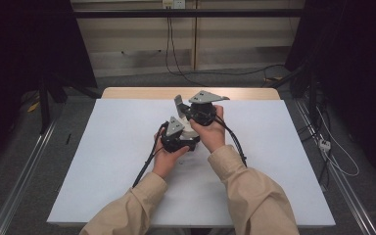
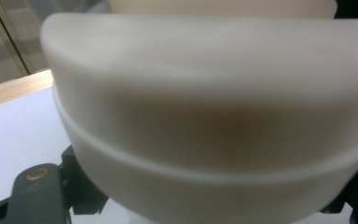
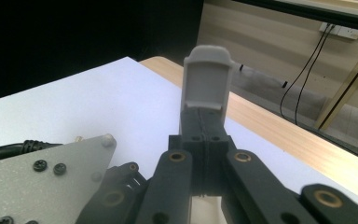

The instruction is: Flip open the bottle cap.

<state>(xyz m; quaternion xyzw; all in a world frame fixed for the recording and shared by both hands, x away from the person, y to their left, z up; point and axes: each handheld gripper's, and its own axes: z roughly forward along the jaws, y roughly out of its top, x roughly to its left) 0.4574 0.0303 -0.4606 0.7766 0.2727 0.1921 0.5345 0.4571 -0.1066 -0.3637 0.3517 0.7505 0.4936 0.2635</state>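
Note:
My left gripper (image 1: 187,135) sits at the middle of the table, held from below by the person's left hand. A cream-white rounded plastic piece (image 1: 191,129) sits in it. In the left gripper view that piece (image 2: 205,121) is very close and blurred, hiding the jaw tips, and one dark finger (image 2: 37,196) shows at the bottom left. The gripper appears shut on the piece. My right gripper (image 1: 178,104) is just behind it and points toward the back left. Its grey-tipped jaws (image 3: 205,93) are pressed together with nothing between them.
A white sheet (image 1: 103,161) covers the table and leaves a wooden strip (image 1: 142,93) bare at the far edge. The left gripper's grey plate (image 3: 42,182) lies close under the right gripper. Black cables (image 1: 144,166) trail toward the person. Metal rails (image 1: 24,166) and floor cables (image 1: 342,161) flank the table.

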